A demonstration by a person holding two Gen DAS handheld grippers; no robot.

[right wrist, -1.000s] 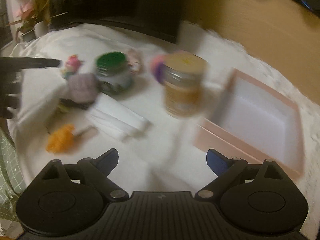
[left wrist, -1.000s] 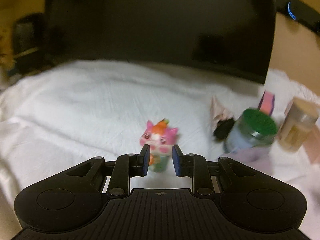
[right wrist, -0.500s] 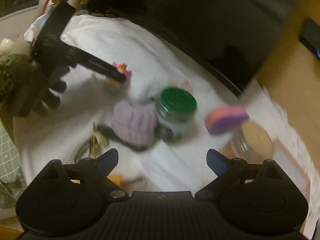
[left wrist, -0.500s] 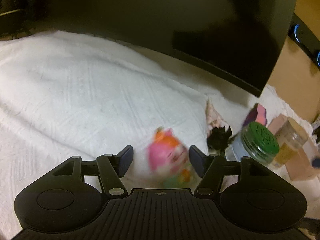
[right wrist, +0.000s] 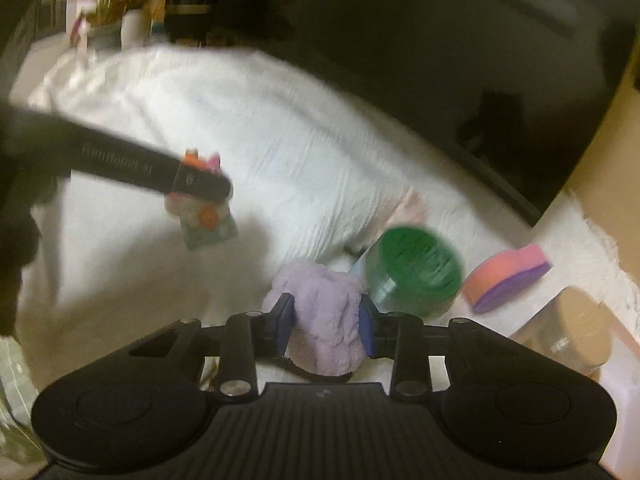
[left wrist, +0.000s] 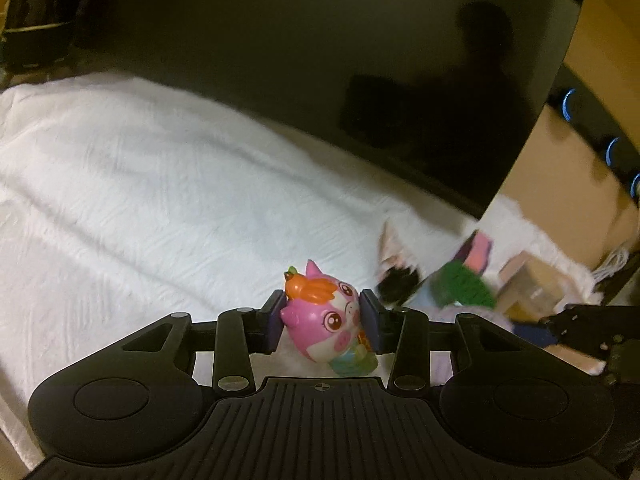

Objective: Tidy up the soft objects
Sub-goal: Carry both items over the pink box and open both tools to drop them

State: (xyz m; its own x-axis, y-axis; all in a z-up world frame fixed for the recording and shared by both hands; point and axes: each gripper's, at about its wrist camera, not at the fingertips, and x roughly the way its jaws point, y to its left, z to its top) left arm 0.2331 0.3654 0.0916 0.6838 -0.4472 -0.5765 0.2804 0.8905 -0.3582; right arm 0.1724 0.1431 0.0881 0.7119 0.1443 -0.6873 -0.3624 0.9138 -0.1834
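My left gripper point(left wrist: 323, 327) is shut on a pink squishy cat toy point(left wrist: 326, 322) with an orange carrot on its head, held above the white cloth point(left wrist: 160, 200). In the right wrist view the same toy point(right wrist: 200, 208) hangs from the left gripper at the left. My right gripper point(right wrist: 326, 328) is shut on a fluffy lilac plush point(right wrist: 326, 320) that rests beside a green-lidded jar point(right wrist: 414, 272). A pink and purple sponge point(right wrist: 508, 276) lies on the cloth to the right.
A large black screen point(left wrist: 320, 60) stands behind the cloth. A brown-lidded jar point(right wrist: 576, 328) and a pink tray edge point(right wrist: 624, 344) sit at the far right. A small dark-and-pink item point(left wrist: 396, 272) lies near the green jar point(left wrist: 460, 284). Plants point(right wrist: 108, 4) stand at the back left.
My left gripper opened around the pink cat toy, then shut on it and lifted it. My right gripper swung left from the tray side and shut on the lilac plush.
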